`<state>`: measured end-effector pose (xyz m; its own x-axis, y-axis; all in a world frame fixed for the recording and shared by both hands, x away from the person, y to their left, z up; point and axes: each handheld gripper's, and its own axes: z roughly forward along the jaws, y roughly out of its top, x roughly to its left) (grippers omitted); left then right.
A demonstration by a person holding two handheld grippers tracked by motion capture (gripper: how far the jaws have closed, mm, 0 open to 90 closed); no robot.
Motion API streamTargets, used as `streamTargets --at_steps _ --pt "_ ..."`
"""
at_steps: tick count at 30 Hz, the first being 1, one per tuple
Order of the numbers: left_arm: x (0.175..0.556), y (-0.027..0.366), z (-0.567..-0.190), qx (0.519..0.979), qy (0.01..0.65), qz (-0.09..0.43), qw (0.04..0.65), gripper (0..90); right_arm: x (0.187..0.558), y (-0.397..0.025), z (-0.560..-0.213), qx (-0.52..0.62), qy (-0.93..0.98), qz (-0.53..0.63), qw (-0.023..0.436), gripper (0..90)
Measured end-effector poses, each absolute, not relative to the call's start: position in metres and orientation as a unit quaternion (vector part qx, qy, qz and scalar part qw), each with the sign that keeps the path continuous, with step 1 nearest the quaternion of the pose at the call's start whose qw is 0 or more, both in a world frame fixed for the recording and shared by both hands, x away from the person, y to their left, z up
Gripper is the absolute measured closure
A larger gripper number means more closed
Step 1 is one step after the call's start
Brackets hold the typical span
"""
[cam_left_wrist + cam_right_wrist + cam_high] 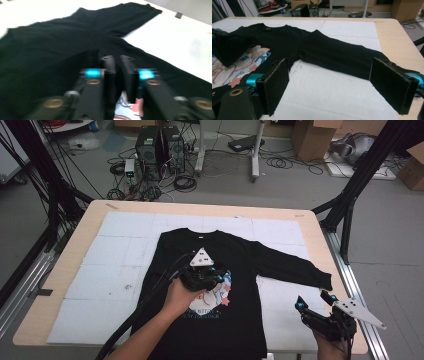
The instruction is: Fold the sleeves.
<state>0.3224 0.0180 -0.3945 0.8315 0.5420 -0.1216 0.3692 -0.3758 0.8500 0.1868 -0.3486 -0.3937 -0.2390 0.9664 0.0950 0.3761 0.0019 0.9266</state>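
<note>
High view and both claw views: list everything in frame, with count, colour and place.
shirt: one, black with cartoon print, flat on the mat
mat: one, white, covering the table
table: one, light wood, centre
computer towers: two, black, floor behind the table
cardboard boxes: several, brown, floor at back right
left claw: one, black, on the shirt's chest, nearly closed
right claw: one, black, open near the sleeve

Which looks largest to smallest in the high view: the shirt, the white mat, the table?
1. table
2. white mat
3. shirt
The three lie flat together, so nearness hardly affects this order.
</note>
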Motion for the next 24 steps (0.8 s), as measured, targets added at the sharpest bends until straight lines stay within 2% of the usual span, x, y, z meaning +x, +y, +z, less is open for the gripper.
streamTargets --at_steps 1,2,8,10,16,24 --pt "0.323 0.02 -0.393 0.822 0.281 0.094 0.486 56.3 0.187 -0.349 -0.394 0.53 0.634 0.467 0.316 14.7" --pt "0.324 0.024 -0.391 0.818 0.29 0.103 0.487 40.6 0.187 -0.349 -0.394 0.528 0.635 0.467 0.315 14.7" --pt "0.326 0.085 -0.38 0.763 0.344 0.155 0.525 30.1 0.189 -0.348 -0.394 0.53 0.635 0.467 0.314 14.8" --pt "0.326 0.111 -0.382 0.746 0.365 0.174 0.53 23.6 0.191 -0.348 -0.394 0.527 0.636 0.467 0.315 14.7" --pt "0.319 0.174 -0.39 0.717 0.408 0.198 0.53 21.0 0.204 -0.344 -0.392 0.526 0.638 0.465 0.316 14.7" --pt "0.3 0.217 -0.398 0.7 0.418 0.226 0.532 19.8 0.234 -0.339 -0.392 0.522 0.654 0.451 0.309 14.7"
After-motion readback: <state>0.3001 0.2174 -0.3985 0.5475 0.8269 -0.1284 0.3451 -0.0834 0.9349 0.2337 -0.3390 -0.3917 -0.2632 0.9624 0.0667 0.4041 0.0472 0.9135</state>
